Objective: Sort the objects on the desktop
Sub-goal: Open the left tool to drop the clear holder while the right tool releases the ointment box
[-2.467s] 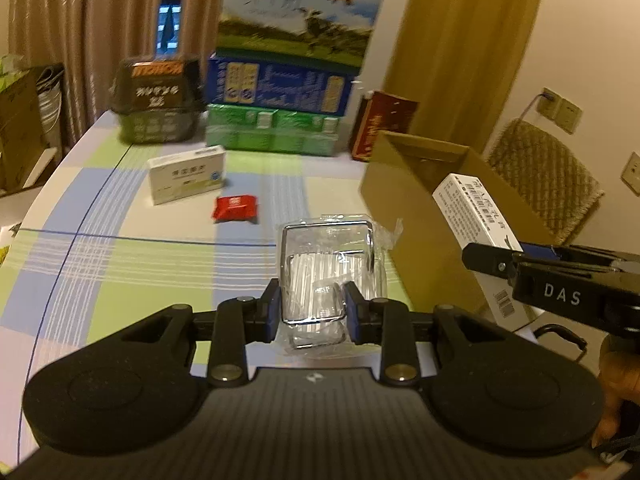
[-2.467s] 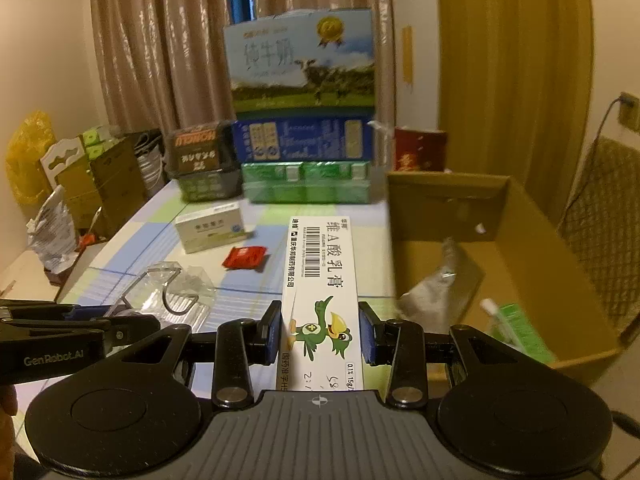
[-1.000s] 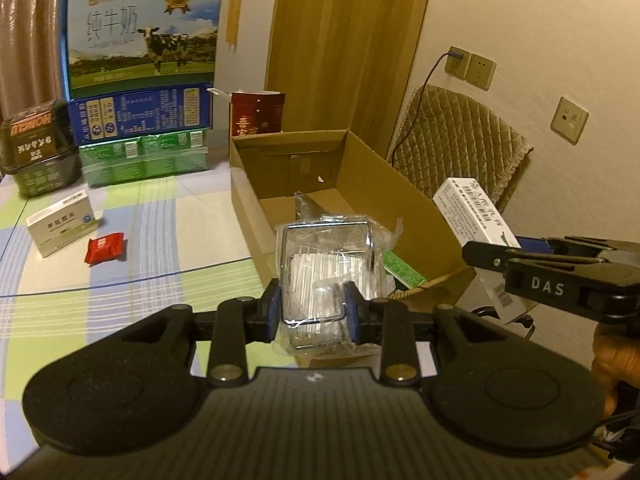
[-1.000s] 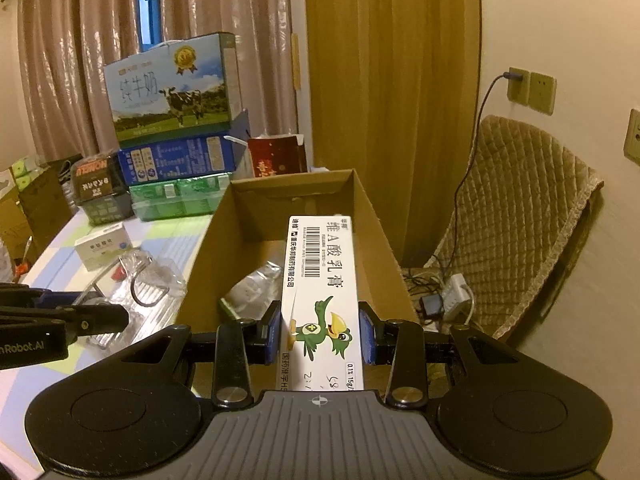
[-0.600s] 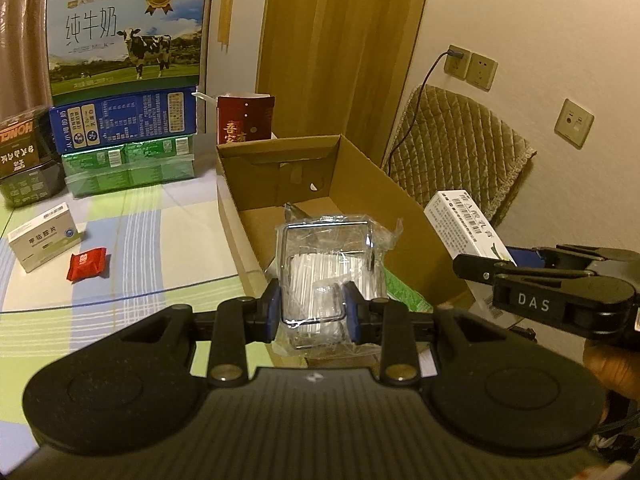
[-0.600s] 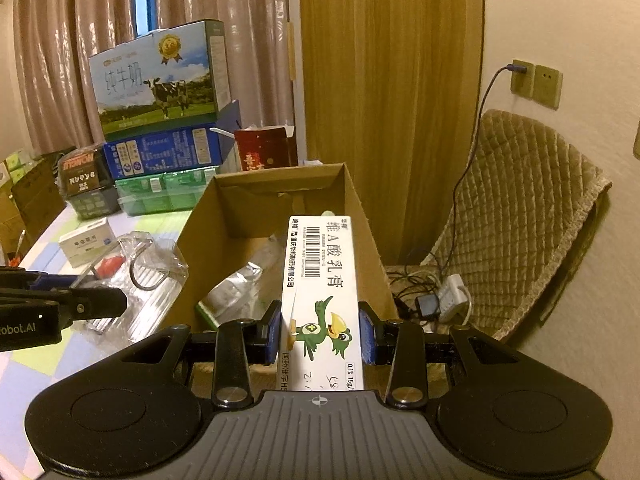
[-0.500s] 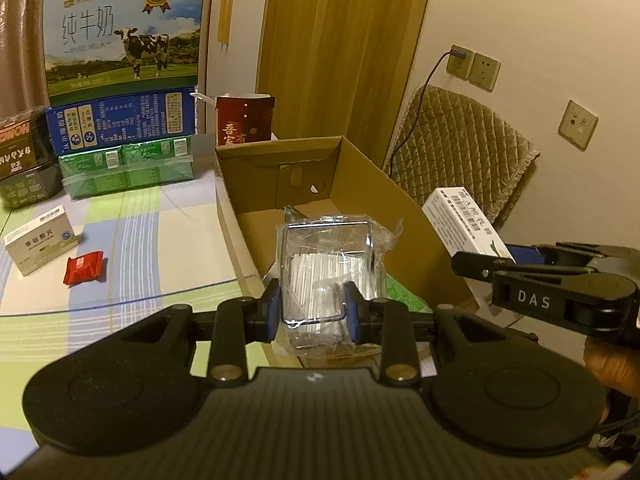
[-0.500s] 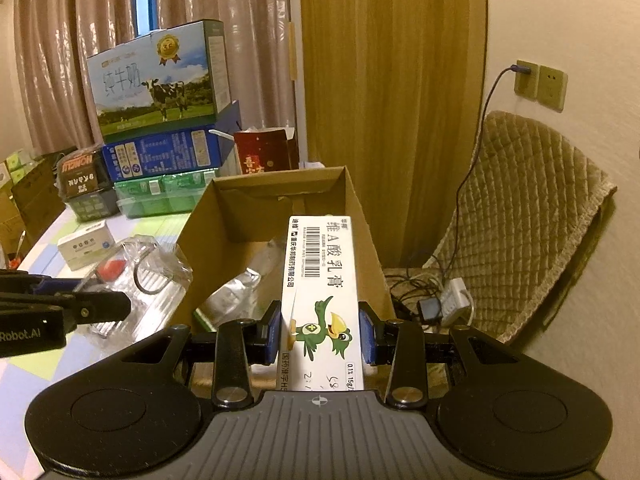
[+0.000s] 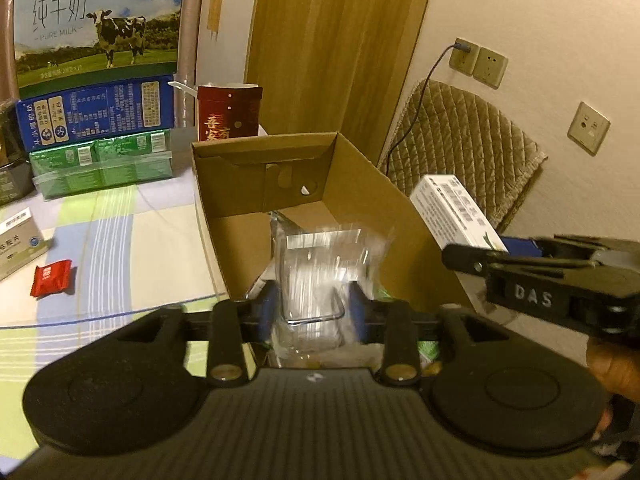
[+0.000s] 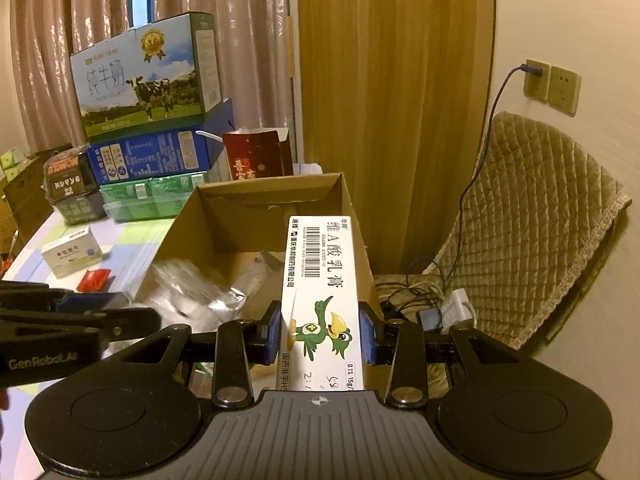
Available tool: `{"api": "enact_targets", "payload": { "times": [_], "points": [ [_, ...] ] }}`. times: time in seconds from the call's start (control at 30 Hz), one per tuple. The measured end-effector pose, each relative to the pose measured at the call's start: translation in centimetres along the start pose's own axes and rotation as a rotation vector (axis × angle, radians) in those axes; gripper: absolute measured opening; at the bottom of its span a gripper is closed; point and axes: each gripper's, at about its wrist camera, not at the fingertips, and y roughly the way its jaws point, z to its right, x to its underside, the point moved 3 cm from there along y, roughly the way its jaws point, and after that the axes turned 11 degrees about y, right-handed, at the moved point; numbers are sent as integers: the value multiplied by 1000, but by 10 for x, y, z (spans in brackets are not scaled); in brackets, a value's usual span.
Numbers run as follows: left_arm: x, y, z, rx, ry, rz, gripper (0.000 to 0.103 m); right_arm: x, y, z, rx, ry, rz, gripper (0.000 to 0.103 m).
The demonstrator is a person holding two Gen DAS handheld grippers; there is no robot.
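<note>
My left gripper (image 9: pixel 313 312) hangs over the open cardboard box (image 9: pixel 360 184). Its jaws are opening, and a clear plastic packet (image 9: pixel 320 264) shows blurred between them, free of the pads. In the right wrist view the same packet (image 10: pixel 188 292) is a blur at the box's left wall, beside the left gripper (image 10: pixel 132 320). My right gripper (image 10: pixel 322 332) is shut on a long white carton with a green bird (image 10: pixel 320 280), over the cardboard box's (image 10: pixel 248 220) right wall. From the left wrist view this white carton (image 9: pixel 452 212) sticks out of the right gripper (image 9: pixel 472 258).
On the checked tablecloth lie a small white box (image 9: pixel 16 242) and a red sachet (image 9: pixel 52 278). Stacked milk cartons (image 9: pixel 96 76) and a dark red box (image 9: pixel 228 114) stand behind. A quilted chair (image 10: pixel 532 220) and floor cables (image 10: pixel 424 304) are to the right. A foil pouch (image 10: pixel 256 276) lies inside the cardboard box.
The left jaws have spread apart and the clear packet has come loose and blurred between them. Both grippers moved further over the cardboard box. The right grip is unchanged.
</note>
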Motion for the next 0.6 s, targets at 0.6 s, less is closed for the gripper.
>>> {"api": "enact_targets", "payload": {
  "times": [0.6],
  "points": [
    [16, -21, -25, -69, -4, -13, 61, 3, 15, -11, -29, -6, -36, 36]
  ]
}}
